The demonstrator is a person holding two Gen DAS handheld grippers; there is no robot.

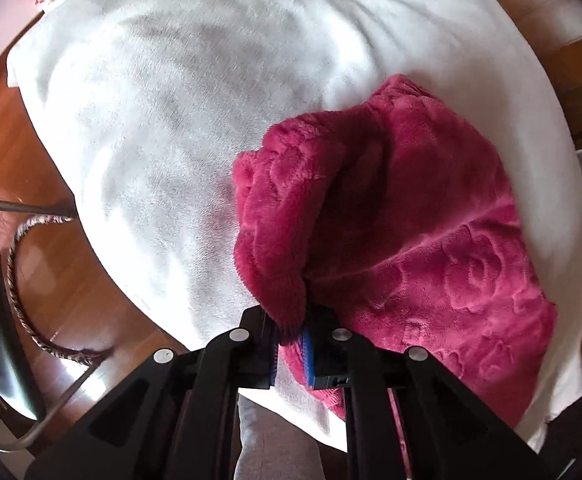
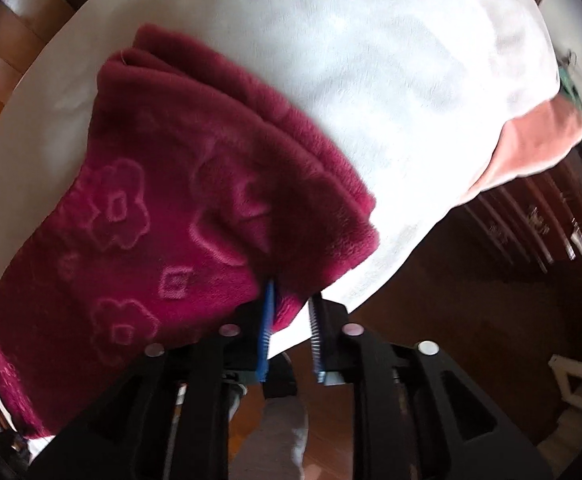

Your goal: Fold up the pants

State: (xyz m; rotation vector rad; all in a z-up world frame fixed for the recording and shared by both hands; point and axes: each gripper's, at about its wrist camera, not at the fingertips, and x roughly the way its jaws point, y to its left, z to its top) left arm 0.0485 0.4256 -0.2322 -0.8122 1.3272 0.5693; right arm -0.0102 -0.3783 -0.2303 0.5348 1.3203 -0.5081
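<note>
surroundings: wooden floor (image 1: 51, 280) shows around the white cover (image 1: 151, 140) on which i work; whether a worktop or a bed lies under it i cannot tell. a metal chair frame (image 1: 19, 360) with a braided cord (image 1: 23, 288) stands off the cover's left edge in the left wrist view. a pink cloth (image 2: 539, 148) sticks out from under the cover at the right of the right wrist view, with dark wooden slats (image 2: 531, 220) beyond it.
pants: magenta fleece pants (image 2: 151, 220) embossed with flowers lie bunched on the near part of the cover, close to its edge, in several stacked layers.
left tongs: left tongs (image 1: 291, 344) are clamped tight on a thick fold of the pants, fleece squeezed between the blue pads (image 1: 309, 356).
right tongs: right tongs (image 2: 289, 336) stand partly apart; a corner of the pants sits against the left blue pad (image 2: 265, 340), while the other pad is clear of the fabric, so no real grip.
in the way: grey trouser legs (image 2: 267, 432) of the person and a shoe stand below both tongs.
edges and room: most of the cover beyond and beside the pants lies bare; the near edge falls away just under the tongs.
writing: none that i can read.
</note>
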